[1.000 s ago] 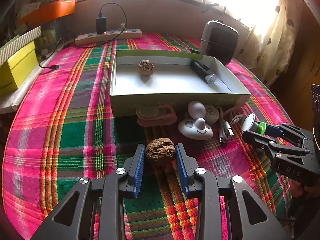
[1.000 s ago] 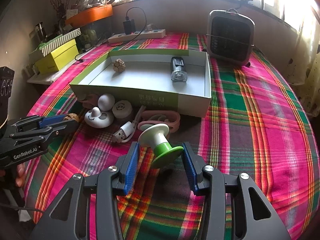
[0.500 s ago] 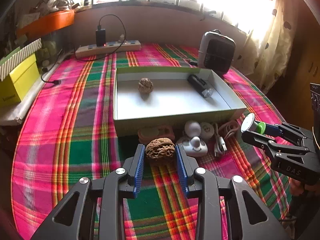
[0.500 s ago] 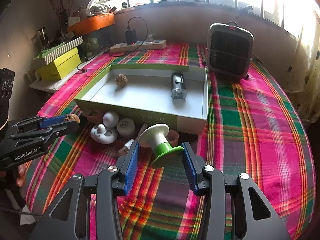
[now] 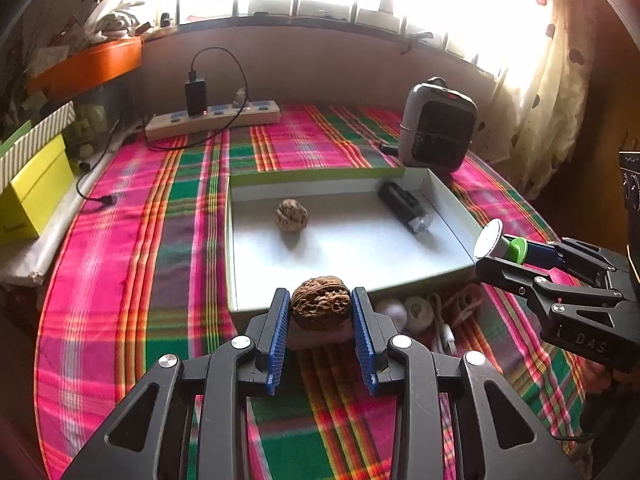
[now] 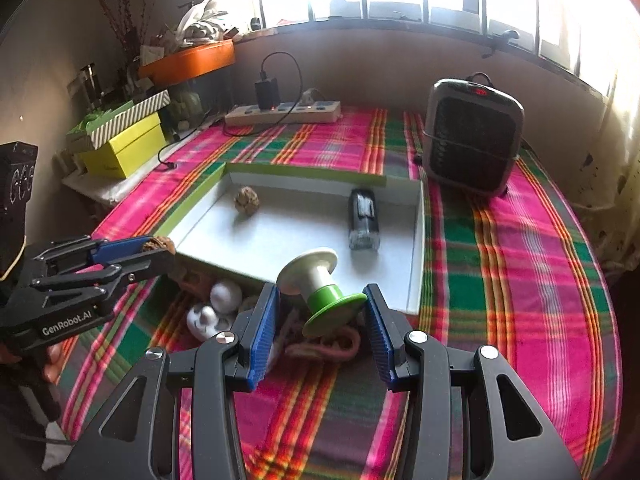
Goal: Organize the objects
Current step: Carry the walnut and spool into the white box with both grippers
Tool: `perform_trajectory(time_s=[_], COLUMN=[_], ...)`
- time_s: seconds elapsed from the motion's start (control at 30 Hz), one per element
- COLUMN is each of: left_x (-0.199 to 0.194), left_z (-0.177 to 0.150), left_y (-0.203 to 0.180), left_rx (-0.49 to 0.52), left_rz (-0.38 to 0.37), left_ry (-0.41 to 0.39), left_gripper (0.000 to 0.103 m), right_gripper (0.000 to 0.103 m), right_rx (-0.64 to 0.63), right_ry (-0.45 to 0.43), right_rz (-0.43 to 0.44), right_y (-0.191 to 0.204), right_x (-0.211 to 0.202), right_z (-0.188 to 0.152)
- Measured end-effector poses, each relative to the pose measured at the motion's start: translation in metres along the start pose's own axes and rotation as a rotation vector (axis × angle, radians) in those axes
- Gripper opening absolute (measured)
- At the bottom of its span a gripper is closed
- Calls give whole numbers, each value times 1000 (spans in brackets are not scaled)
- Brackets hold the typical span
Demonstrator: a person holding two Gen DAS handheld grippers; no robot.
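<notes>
My left claw (image 5: 321,312) was clamped on a hard, light walnut (image 5: 321,309). My right claw (image 6: 320,316) gripped the stiff spool (image 6: 320,294) across its flanges, which I judged slippery.

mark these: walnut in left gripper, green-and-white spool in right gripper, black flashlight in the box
brown wrinkled walnut (image 5: 321,305), left wrist view, middle of its shell
green-and-white plastic spool (image 6: 320,289), right wrist view, its core
black cylindrical flashlight (image 6: 363,216), right wrist view, middle of its body

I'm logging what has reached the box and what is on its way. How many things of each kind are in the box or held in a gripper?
Walnuts: 2, one in the box, one in the left gripper
Black flashlight: 1, in the box
Green and white spool: 1, in the right gripper
Total: 4
</notes>
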State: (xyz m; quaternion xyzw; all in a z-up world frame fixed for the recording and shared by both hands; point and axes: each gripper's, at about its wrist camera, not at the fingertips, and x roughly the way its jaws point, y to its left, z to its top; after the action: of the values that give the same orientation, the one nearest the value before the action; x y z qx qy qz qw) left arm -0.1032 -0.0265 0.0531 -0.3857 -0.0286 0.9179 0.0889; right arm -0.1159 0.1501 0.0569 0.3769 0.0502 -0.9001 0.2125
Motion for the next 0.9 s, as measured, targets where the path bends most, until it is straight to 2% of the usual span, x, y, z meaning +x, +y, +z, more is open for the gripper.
perform_trajectory(time_s=[0.43, 0.9], left_x=[33, 69], left_z=[27, 36], left_y=[11, 18], left_rx=[-9, -8], left_rz=[15, 47], left_ry=[14, 56], left_gripper=[29, 29], right_gripper=[44, 44], right_rx=[-20, -7], right_ry=[11, 80], right_rz=[21, 17], right_y=[3, -4], right_x=[40, 100], right_z=[41, 69])
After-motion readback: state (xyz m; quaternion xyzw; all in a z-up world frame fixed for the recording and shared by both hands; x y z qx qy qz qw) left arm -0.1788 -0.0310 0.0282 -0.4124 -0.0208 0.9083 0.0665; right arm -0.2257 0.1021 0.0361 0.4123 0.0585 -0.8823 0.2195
